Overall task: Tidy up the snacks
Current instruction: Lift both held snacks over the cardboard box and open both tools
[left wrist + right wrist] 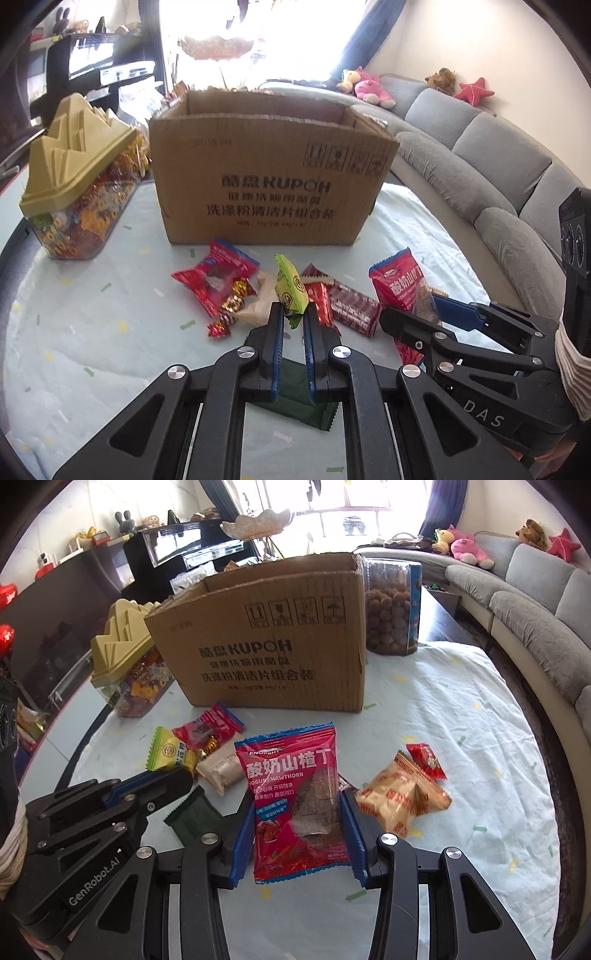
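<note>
My left gripper is shut on a yellow-green snack packet, which stands up between the blue pads, clear of the table. In the right wrist view that left gripper comes in from the left with the same packet. My right gripper is shut on a red yogurt hawthorn bag, its pads pressing both side edges. From the left wrist view the right gripper holds the bag at the right. An open cardboard box stands just behind the snacks.
Loose snacks lie on the pale tablecloth: a red packet, dark red bars, a dark green packet, an orange packet. A candy jar with a yellow-green lid stands left of the box, a clear jar to its right. A grey sofa curves along the right.
</note>
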The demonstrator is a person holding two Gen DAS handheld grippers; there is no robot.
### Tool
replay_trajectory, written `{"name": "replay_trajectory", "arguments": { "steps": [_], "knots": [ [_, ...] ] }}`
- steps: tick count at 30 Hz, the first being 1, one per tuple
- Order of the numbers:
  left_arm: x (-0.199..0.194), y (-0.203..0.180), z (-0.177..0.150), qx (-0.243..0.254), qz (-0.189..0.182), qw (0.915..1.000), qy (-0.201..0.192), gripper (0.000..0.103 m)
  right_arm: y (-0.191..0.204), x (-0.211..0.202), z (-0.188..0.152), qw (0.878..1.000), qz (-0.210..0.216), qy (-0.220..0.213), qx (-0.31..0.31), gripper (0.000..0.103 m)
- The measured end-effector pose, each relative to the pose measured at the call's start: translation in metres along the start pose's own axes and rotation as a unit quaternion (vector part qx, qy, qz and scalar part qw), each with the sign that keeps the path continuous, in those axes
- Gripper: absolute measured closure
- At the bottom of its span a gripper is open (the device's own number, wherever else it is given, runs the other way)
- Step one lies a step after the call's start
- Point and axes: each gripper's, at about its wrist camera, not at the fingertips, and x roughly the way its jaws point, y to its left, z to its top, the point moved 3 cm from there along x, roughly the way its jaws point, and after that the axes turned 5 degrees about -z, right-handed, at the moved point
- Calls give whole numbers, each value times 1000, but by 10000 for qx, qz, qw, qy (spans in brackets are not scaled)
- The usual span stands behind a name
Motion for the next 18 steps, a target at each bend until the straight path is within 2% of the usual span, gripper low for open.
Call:
{"name": "replay_trajectory", "arguments": {
  "steps": [13, 18],
  "knots": [
    [-32, 6, 45, 134, 224, 9981, -560, 91, 14, -24, 37, 9989, 94, -463, -74, 58],
    [-40, 12, 66, 126, 191, 9971, -723, 91, 19, -36, 59, 9974, 99, -706, -99, 58]
  ]
}}
